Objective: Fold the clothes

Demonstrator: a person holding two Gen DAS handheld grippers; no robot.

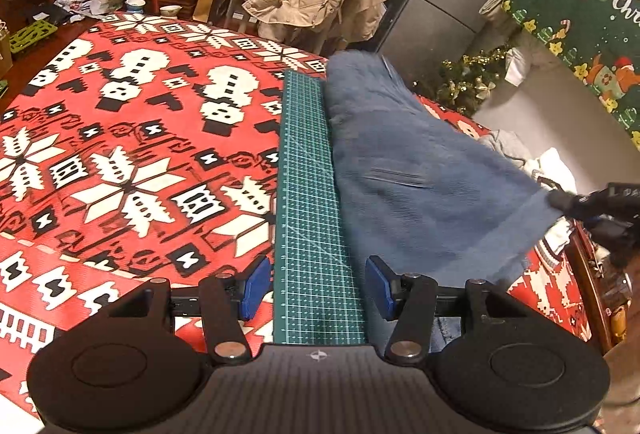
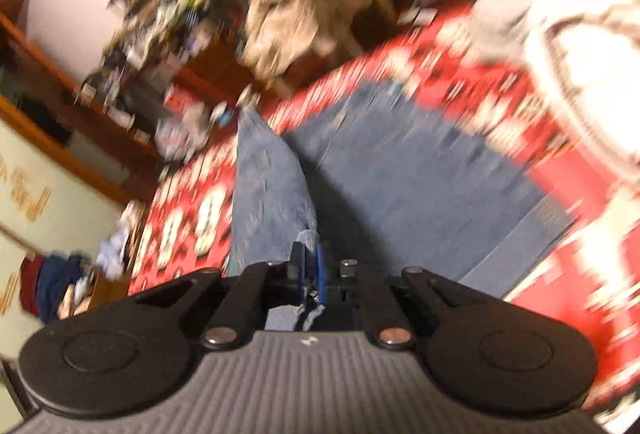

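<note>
Trousers (image 1: 420, 162) lie on the mat (image 1: 316, 194), lifted right of the left gripper (image 1: 316, 288), whose fingers gape empty. Right gripper (image 2: 308, 266) pinches the hem. Judgement: keep the hem taut, carry it squarely across.

Red patterned tablecloth (image 1: 132, 138) — green cutting mat (image 1: 312, 194), blue garment (image 1: 404, 170).
</note>
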